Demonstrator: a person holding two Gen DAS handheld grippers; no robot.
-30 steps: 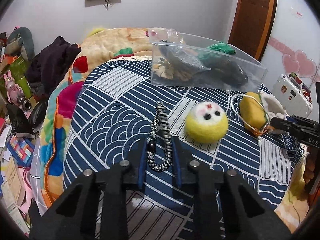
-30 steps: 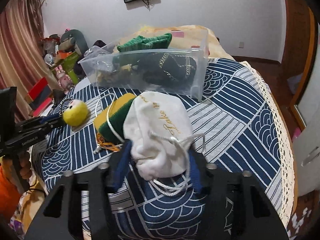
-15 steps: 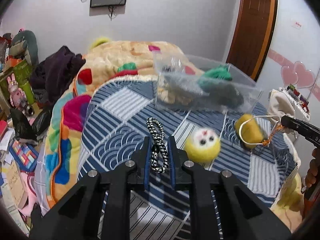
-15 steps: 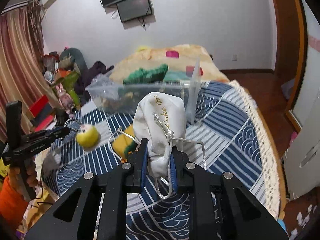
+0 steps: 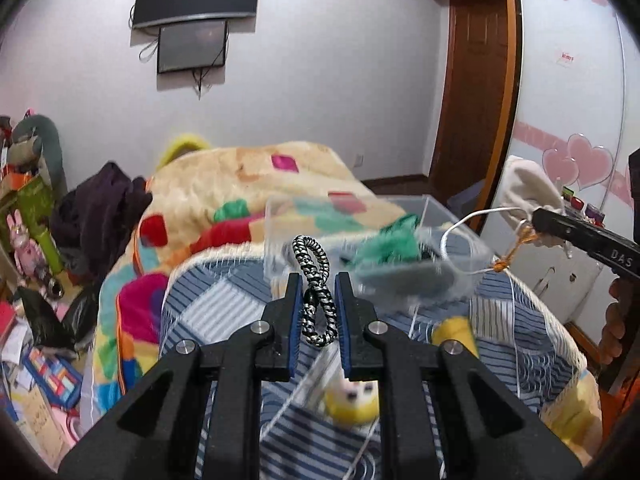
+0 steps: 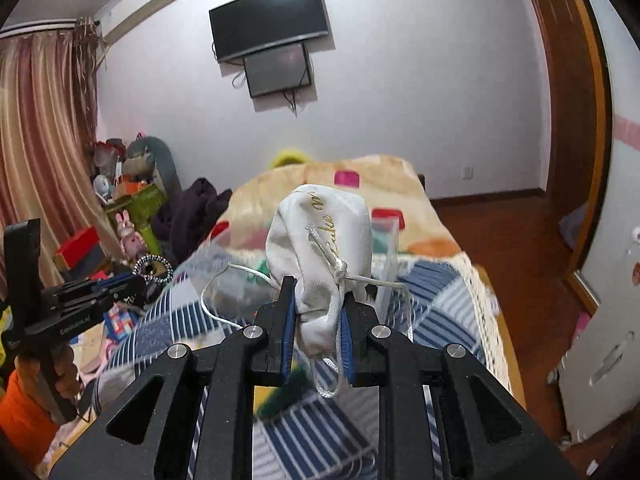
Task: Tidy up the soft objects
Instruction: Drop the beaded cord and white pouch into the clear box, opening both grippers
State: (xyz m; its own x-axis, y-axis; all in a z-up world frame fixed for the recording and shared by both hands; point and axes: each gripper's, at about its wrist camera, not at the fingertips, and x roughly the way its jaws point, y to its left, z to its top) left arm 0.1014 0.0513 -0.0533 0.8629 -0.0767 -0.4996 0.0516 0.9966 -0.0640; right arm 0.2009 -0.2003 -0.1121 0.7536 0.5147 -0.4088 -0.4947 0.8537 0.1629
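**Braided cord and white pouch, both lifted toward the bin**

Braided cord (image 5: 314,292) stands upright, clamped in my left claw (image 5: 316,308); clear bin (image 5: 372,252) lies just ahead. My right claw (image 6: 318,316) pinches the white pouch (image 6: 320,248), bin beyond it.

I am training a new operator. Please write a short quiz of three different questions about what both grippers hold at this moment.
1. True or false: the left gripper is shut on a black-and-white braided cord.
2. What does the right gripper hold? A) white drawstring pouch B) yellow plush ball C) green cloth
3. Fill in: the green cloth lies inside the clear plastic ____.

Key: 1 true; 2 A; 3 box.
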